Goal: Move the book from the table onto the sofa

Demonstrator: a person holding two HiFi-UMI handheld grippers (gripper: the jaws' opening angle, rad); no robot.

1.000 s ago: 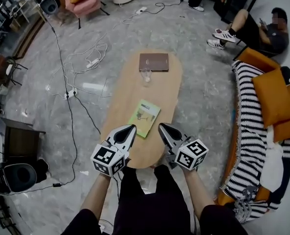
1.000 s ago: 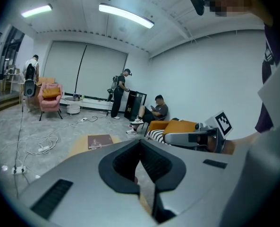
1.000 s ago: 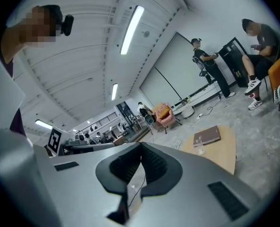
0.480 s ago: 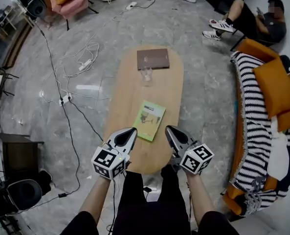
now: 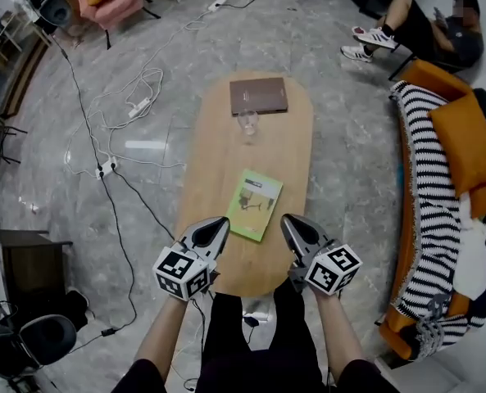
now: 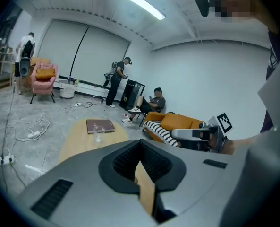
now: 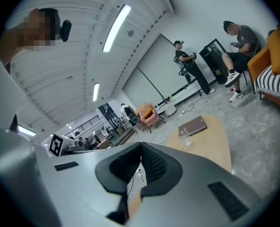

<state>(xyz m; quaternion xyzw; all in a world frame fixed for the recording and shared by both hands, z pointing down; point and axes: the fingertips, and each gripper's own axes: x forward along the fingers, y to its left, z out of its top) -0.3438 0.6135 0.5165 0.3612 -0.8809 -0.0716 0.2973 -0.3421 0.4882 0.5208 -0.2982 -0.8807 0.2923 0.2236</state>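
Head view has both grippers low over the near end of the table (image 5: pixel 226 264). The left gripper (image 5: pixel 218 223) and the right gripper (image 5: pixel 286 219) each have their jaws pressed together with nothing between them, and each gripper's own view agrees. The step in hand looks like the reach for a book. Two lie on the table: a green book (image 5: pixel 255 205) at the middle, just ahead of the grippers, and a brown book (image 5: pixel 258 96) at the far end with a glass (image 5: pixel 247 124) just on its near side. The task does not say which; the green one is nearer. To do this well, the jaws should spread before they arrive. One gripper should then come in low at a free edge and pinch cover and pages together, since a thin book lying flat gives little to bite. The green book looks thin and soft, has a pale picture on its cover, and lies askew to the table's length. The sofa (image 5: pixel 427 178), draped in a striped throw, stands to the right, well apart from the table
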